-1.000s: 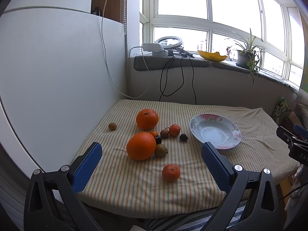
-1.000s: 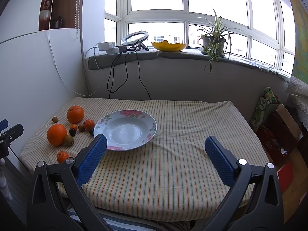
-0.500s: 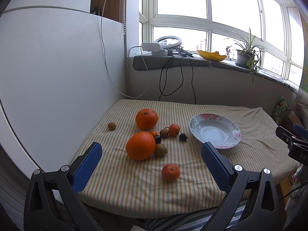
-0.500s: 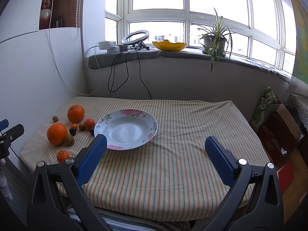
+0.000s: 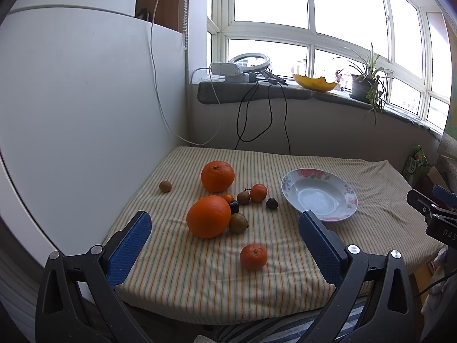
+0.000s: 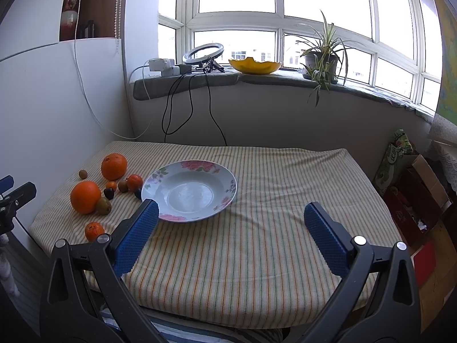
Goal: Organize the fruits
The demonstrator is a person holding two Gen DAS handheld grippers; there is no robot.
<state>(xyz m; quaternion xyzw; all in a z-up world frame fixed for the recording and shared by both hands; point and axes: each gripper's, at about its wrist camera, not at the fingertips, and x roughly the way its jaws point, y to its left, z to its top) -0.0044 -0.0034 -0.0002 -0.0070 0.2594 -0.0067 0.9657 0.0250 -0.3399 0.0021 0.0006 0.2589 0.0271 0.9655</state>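
Fruit lies on the left of a striped cloth table (image 5: 285, 280): two big oranges (image 5: 208, 216) (image 5: 217, 176), a small mandarin (image 5: 253, 256) nearest me, another mandarin (image 5: 258, 192), kiwis (image 5: 238, 223) (image 5: 165, 186), and small dark fruits (image 5: 272, 203). An empty floral plate (image 5: 342, 200) sits to their right; it also shows in the right wrist view (image 6: 225, 197). My left gripper (image 5: 224, 238) is open and empty, held before the table's near edge facing the fruit. My right gripper (image 6: 231, 231) is open and empty, facing the plate and bare cloth.
A white panel (image 5: 71, 114) stands along the table's left side. Cables (image 5: 257, 114) hang from the windowsill behind. The sill holds a ring light (image 6: 203, 54), a yellow bowl (image 6: 254, 65) and a potted plant (image 6: 322, 60). Boxes (image 6: 414, 194) stand right of the table.
Both views have shifted very slightly; the grippers stay open and nothing on the table has moved.
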